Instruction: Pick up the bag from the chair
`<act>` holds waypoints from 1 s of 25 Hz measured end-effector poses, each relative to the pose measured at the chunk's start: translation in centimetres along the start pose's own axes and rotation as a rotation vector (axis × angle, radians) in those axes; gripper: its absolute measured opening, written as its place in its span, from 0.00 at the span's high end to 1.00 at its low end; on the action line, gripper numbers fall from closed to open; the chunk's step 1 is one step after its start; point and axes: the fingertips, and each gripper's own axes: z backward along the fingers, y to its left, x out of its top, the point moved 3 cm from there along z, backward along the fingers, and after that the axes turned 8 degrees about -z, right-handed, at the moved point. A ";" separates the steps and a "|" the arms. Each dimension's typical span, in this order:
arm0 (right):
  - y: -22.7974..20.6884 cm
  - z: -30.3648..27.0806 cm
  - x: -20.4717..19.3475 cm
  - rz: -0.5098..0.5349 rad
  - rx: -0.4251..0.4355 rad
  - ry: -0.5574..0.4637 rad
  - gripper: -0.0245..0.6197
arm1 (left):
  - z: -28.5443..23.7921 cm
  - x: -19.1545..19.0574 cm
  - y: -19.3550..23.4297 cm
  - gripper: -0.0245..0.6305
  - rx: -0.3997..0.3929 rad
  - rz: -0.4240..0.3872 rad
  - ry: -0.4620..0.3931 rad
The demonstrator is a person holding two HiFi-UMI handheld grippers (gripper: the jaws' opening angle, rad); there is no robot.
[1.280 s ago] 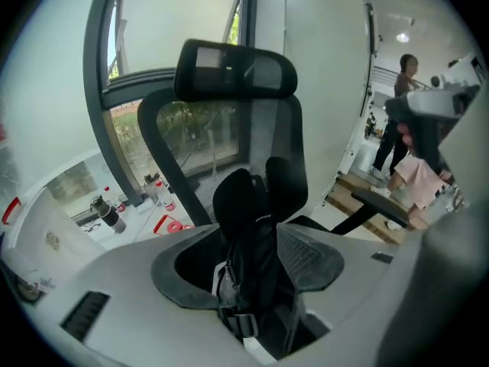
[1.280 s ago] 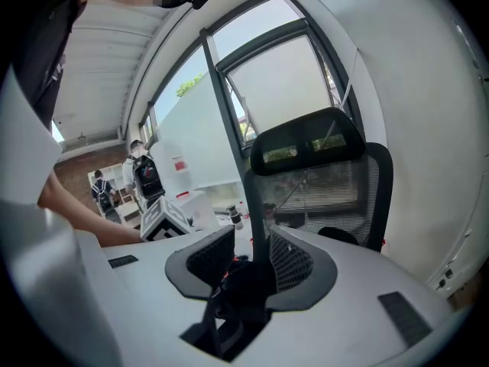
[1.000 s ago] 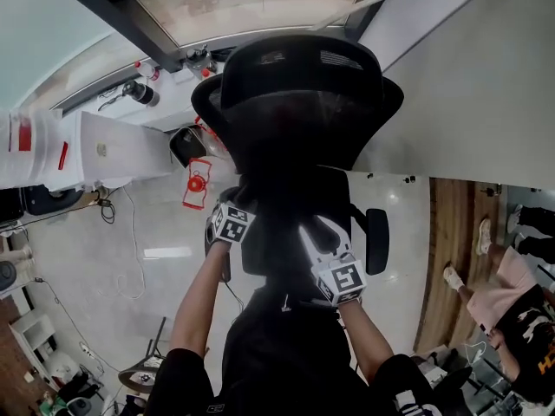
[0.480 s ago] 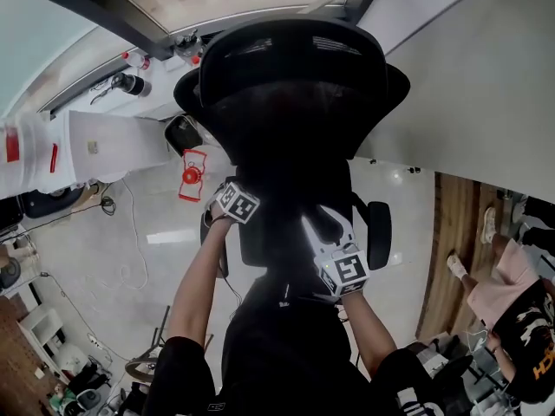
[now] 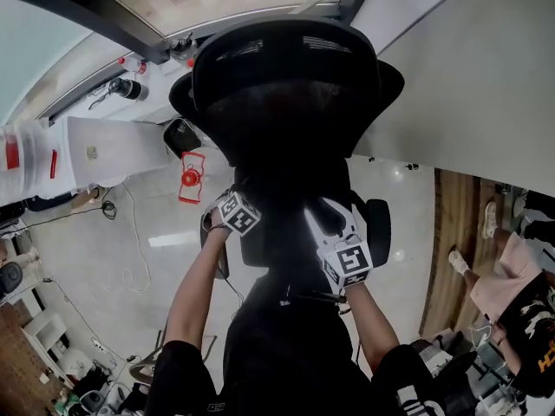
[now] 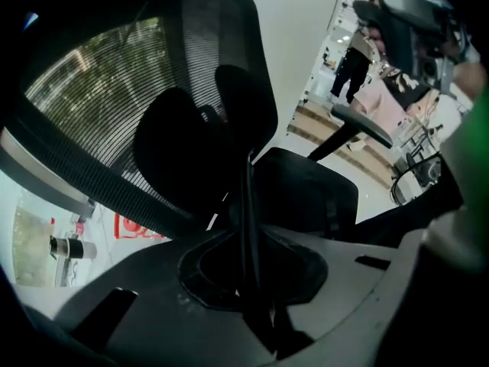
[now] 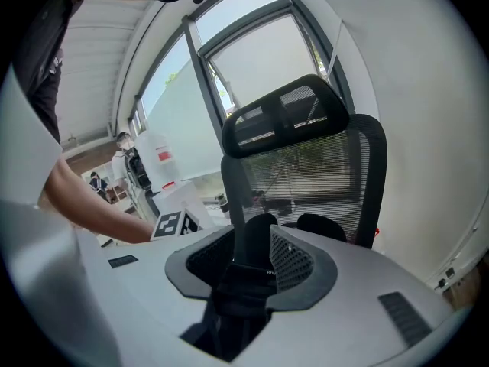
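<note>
Now left gripper (image 6: 249,258) tighter on bag strap (image 6: 246,186)

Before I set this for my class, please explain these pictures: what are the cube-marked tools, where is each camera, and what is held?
A person holds a two-jaw gripper in each hand. One camera on the head looks down on a black mesh-backed office chair; the other two ride the grippers, looking along their jaws. The right gripper grips a black fabric strap, seemingly the bag's. The left gripper has just been closing, a thin black strap between its jaws.
</note>
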 end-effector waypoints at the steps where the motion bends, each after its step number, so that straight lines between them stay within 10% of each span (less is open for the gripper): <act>1: -0.1 0.0 -0.1 0.007 0.001 0.008 0.77 | 0.2 0.3 -0.4 0.90 -0.003 -0.026 -0.007; 13: -2.1 0.3 -3.1 0.080 0.025 0.159 0.71 | 7.5 5.8 -4.5 0.91 -0.088 -0.286 -0.152; 25: -5.8 1.7 -9.6 0.506 0.076 0.603 0.61 | 15.9 8.6 -8.4 0.91 -0.102 -0.486 -0.250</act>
